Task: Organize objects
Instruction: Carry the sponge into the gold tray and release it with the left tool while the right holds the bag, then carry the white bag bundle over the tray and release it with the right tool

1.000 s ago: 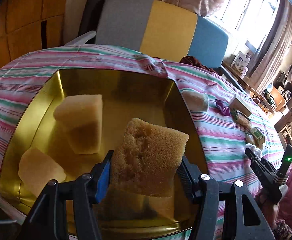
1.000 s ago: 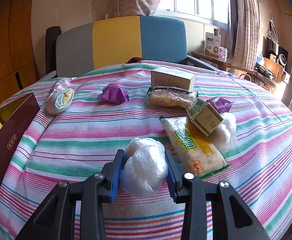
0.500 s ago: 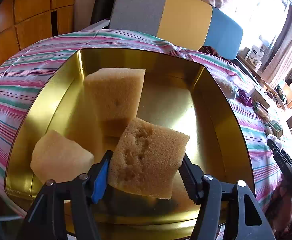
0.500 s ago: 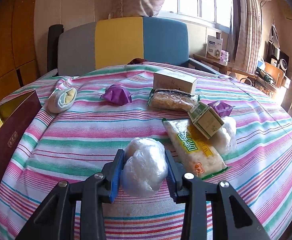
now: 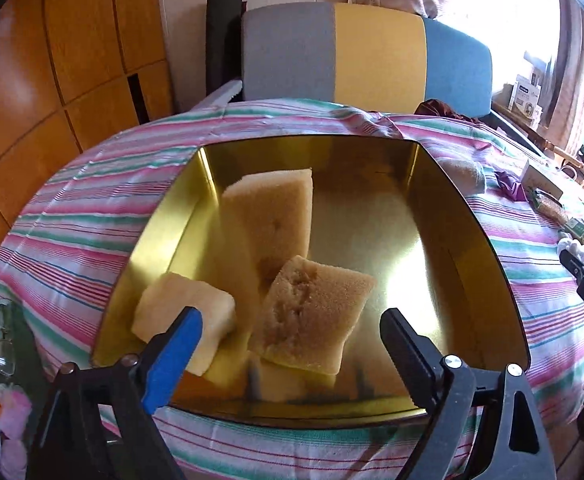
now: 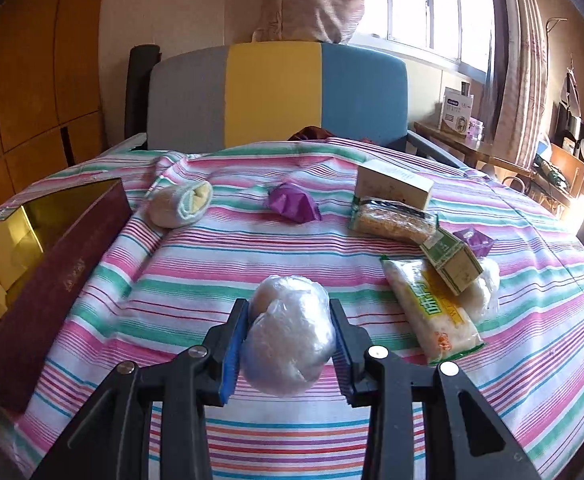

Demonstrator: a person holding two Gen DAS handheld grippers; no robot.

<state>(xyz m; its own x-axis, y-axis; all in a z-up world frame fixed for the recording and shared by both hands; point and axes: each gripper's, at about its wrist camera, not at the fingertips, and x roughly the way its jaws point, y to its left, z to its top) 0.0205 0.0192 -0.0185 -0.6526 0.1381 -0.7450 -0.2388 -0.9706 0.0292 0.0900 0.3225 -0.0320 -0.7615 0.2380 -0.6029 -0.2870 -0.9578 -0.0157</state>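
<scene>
The left gripper (image 5: 288, 338) now stands open, having let go of the sponge (image 5: 312, 316) it clamped a moment ago; the sponge lies in the gold tin (image 5: 472, 240) with two others. The right gripper (image 6: 288, 340) stays clamped on a plastic-wrapped bundle (image 6: 288, 334) above the striped tablecloth (image 6: 252, 256), probably next for the tin.

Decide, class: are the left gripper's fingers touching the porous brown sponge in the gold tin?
Apart. The left wrist view shows the left gripper open, gold tin floor visible between each finger and the brown sponge, which lies in the tin.
</scene>
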